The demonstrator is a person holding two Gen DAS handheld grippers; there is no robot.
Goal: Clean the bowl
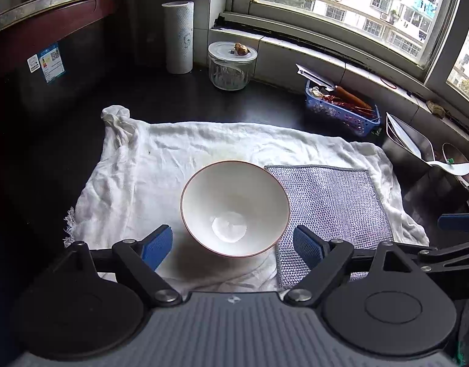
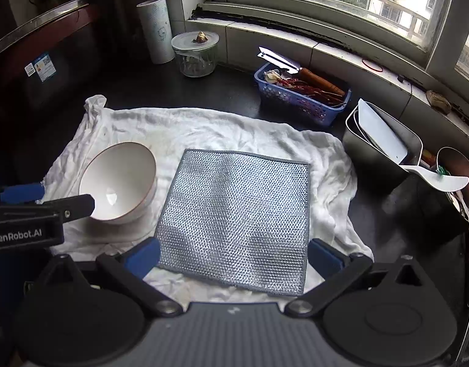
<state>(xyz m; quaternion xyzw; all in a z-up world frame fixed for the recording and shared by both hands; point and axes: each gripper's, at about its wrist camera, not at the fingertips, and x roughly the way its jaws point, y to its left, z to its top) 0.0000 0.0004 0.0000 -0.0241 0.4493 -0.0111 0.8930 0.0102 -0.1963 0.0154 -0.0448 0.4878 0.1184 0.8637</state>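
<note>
White cloth (image 1: 222,140) cushions the table, the bowl (image 1: 234,208) upright at its middle beside the mesh scrubbing cloth (image 2: 234,223), so I hold both my left fingers (image 1: 233,244) and right fingers (image 2: 234,255) spread wide and empty, one facing each.

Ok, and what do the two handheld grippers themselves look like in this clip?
Both look identical. The left gripper and right gripper have black linkage arms with silver pivot bolts, blue textured pads on the fingertips, round black discs either side and a grey ribbed body. White "GenRobot.AI" lettering shows on the left one's side. No cables, hands or sleeves are visible.
</note>
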